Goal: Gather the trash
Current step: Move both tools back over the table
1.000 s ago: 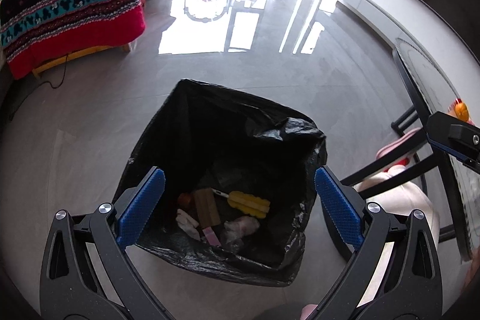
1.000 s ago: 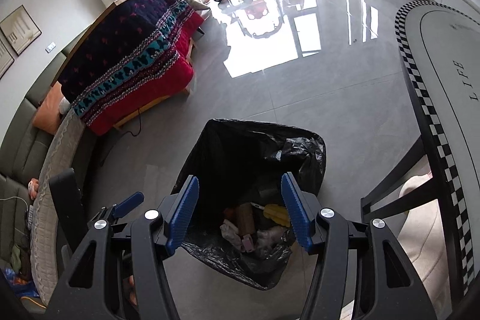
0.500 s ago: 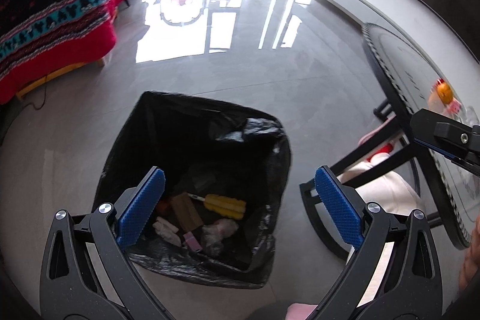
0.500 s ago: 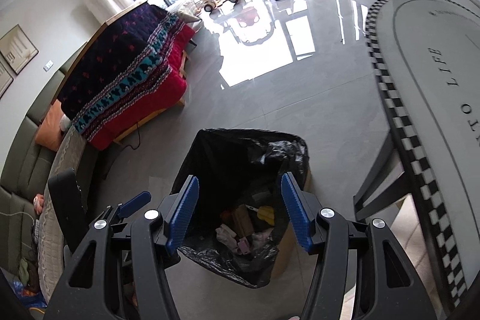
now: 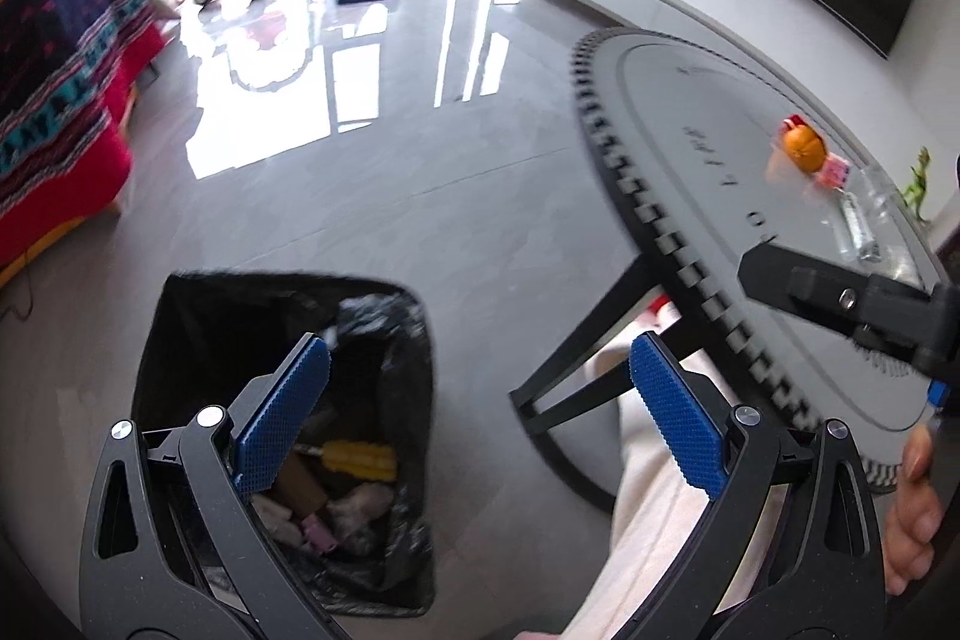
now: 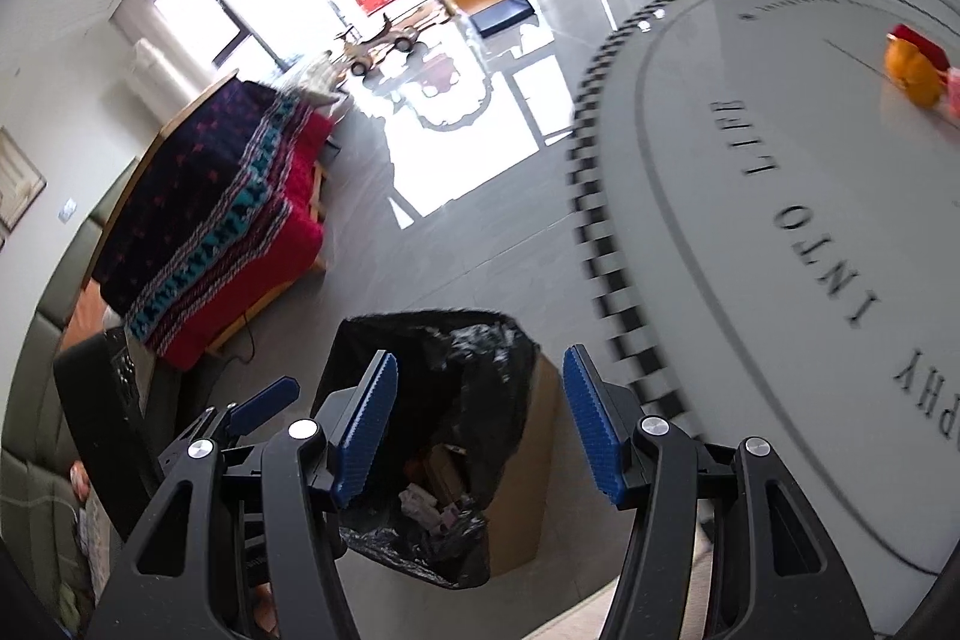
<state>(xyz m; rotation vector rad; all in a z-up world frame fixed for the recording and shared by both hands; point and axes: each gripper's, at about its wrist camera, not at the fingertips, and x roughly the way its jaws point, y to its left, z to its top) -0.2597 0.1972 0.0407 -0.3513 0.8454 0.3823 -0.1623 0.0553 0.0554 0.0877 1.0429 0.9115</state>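
Both your left gripper (image 5: 480,424) and right gripper (image 6: 480,430) stand wide open and empty near the lined trash bin (image 5: 180,316), while the orange item (image 5: 803,147) sits across the round table (image 5: 690,112), up-right, nearer your right gripper.

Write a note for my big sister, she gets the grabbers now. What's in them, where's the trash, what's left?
Left gripper: open, holding nothing.
Right gripper: open, holding nothing.
Trash bag: black, open, on the floor beside the table.
Done: the yellow corn cob, wrappers and scraps lie in the bag.
Left, probably: on the far side of the table sit an orange thing, a pink packet and clear plastic. A green toy dinosaur stands there too; likely not trash.
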